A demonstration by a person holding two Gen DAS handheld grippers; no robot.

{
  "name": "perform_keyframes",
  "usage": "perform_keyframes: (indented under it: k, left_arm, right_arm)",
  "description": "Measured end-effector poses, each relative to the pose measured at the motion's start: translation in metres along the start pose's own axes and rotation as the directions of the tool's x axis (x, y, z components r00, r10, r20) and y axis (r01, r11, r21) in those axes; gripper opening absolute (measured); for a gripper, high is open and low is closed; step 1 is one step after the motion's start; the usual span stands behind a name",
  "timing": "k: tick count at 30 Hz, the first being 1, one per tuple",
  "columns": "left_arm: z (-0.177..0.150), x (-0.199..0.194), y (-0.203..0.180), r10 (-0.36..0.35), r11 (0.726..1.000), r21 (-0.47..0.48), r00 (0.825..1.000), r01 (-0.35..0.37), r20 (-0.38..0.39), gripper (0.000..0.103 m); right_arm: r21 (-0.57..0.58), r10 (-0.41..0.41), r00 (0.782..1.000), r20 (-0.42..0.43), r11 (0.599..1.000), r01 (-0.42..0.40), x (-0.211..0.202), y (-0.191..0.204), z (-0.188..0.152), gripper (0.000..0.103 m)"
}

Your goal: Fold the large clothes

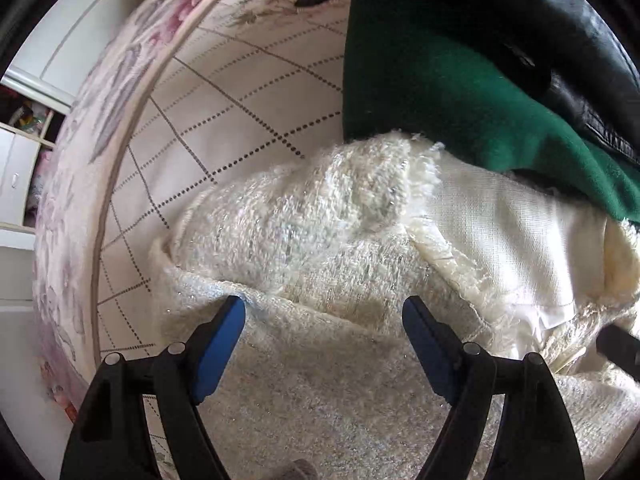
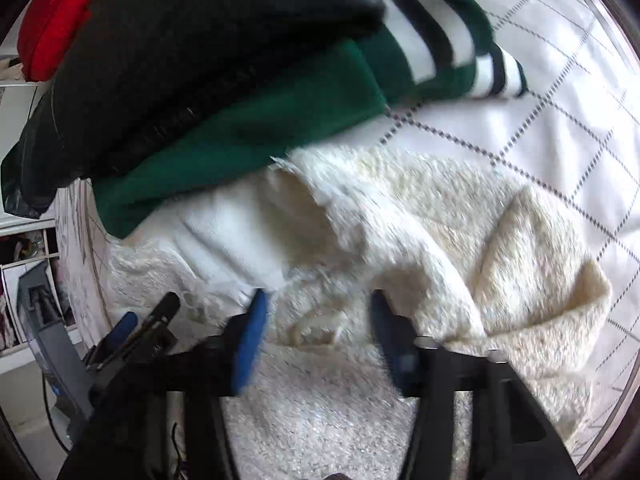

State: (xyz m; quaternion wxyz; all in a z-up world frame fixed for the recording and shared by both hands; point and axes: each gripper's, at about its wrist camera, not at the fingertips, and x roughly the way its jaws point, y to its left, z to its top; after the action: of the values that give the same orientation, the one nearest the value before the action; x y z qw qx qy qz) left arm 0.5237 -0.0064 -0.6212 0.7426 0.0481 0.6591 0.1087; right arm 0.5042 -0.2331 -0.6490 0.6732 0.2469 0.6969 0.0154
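While both tools point steeply down, the cream fuzzy tweed jacket (image 1: pixel 320 232) lies crumpled on the white dotted-grid bed quilt (image 1: pixel 224 112), apparently awaiting a fold. Left tool (image 1: pixel 324 312) and right tool (image 2: pixel 316 312) stand apart, gripping nothing. Beyond the jacket, a green knit garment (image 2: pixel 240 120) overlaps its lining; blur obscures the hem.

A: Where is there room on the bed?
B: The bare quilt (image 1: pixel 224 92) left of the cream jacket (image 1: pixel 320 240) is open.
A: And behind it?
B: A green sweater (image 1: pixel 432 80) and black leather jacket (image 1: pixel 560 40) are piled there, overlapping its far edge
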Motion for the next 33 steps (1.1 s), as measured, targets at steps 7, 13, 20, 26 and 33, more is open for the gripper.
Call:
perform_keyframes:
  k: [7,13,20,26,33]
  left_arm:
    - [-0.007,0.011,-0.018,0.046,0.998,0.051,0.999,-0.047,0.015,0.08]
    - [-0.006,0.009,-0.014,0.039,0.997,0.064,0.999,-0.041,0.026,0.08]
    - [0.002,0.013,-0.005,0.019,0.998,0.057,1.0,-0.019,0.004,0.08]
    - [0.005,0.0,0.012,-0.031,1.0,0.002,0.999,0.031,0.011,0.08]
    - [0.013,-0.038,0.059,-0.004,0.987,-0.159,0.99,0.027,0.143,0.08]
  right_arm:
    - [-0.06,-0.113,0.991,0.074,0.991,0.118,0.027,0.006,-0.003,0.024]
    - [-0.082,-0.135,0.968,0.21,0.985,0.155,0.002,0.025,-0.016,0.003]
    - [-0.047,-0.109,0.949,0.295,0.991,0.128,-0.036,0.03,-0.005,0.003]
    - [-0.089,-0.021,0.996,0.082,0.996,0.028,-0.025,0.021,0.016,0.005]
    - [-0.182,0.233,0.969,0.08,0.959,-0.216,-0.083,0.025,0.002,0.071]
